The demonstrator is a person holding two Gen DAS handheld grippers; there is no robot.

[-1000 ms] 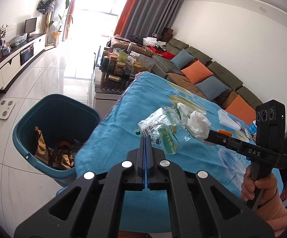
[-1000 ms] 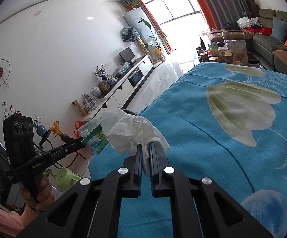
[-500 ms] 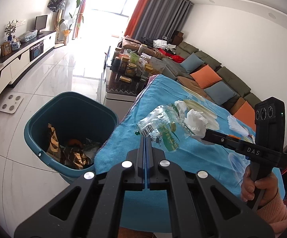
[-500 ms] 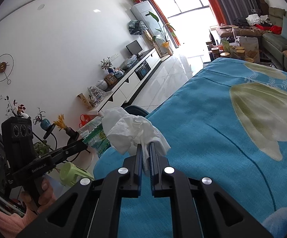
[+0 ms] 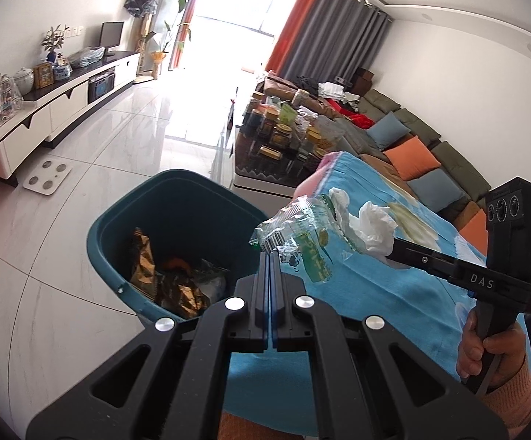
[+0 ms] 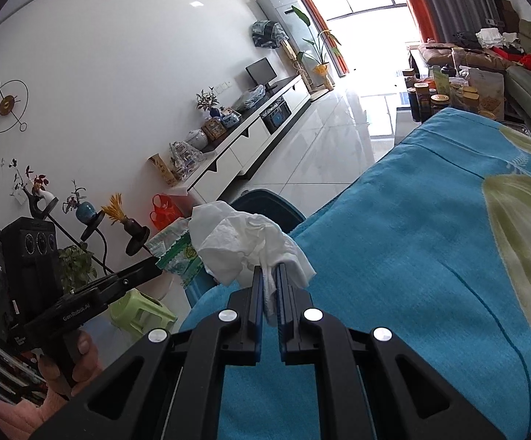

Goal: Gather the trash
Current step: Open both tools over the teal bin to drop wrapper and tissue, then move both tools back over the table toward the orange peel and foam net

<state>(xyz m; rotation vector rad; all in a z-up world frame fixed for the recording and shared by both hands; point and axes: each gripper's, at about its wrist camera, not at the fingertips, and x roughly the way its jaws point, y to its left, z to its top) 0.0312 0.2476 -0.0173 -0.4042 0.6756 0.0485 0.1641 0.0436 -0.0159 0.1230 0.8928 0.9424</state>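
Observation:
My left gripper (image 5: 269,255) is shut on a clear plastic wrapper with green print (image 5: 298,231), held in the air beside the table edge, right of the teal trash bin (image 5: 177,198). The bin holds brown wrappers (image 5: 177,289) and other scraps. My right gripper (image 6: 269,269) is shut on a crumpled white tissue (image 6: 243,242) over the blue tablecloth's edge. From the left wrist view the same tissue (image 5: 375,229) sits at the right gripper's tip (image 5: 393,247), close behind the wrapper. In the right wrist view the wrapper (image 6: 173,249) hangs from the left gripper (image 6: 155,266), and the bin's rim (image 6: 265,201) peeks out behind the tissue.
The table with the blue flowered cloth (image 5: 386,278) fills the right side. A low glass table crowded with jars (image 5: 283,135) stands beyond the bin, with a long sofa and cushions (image 5: 412,146) behind. White TV cabinet (image 5: 63,102), floor scale (image 5: 47,178) and green stool (image 6: 140,311) line the tiled floor.
Both grippers have moved left toward the bin, each keeping its piece of trash. The bin now sits nearer the middle of the left wrist view, and less tabletop shows.

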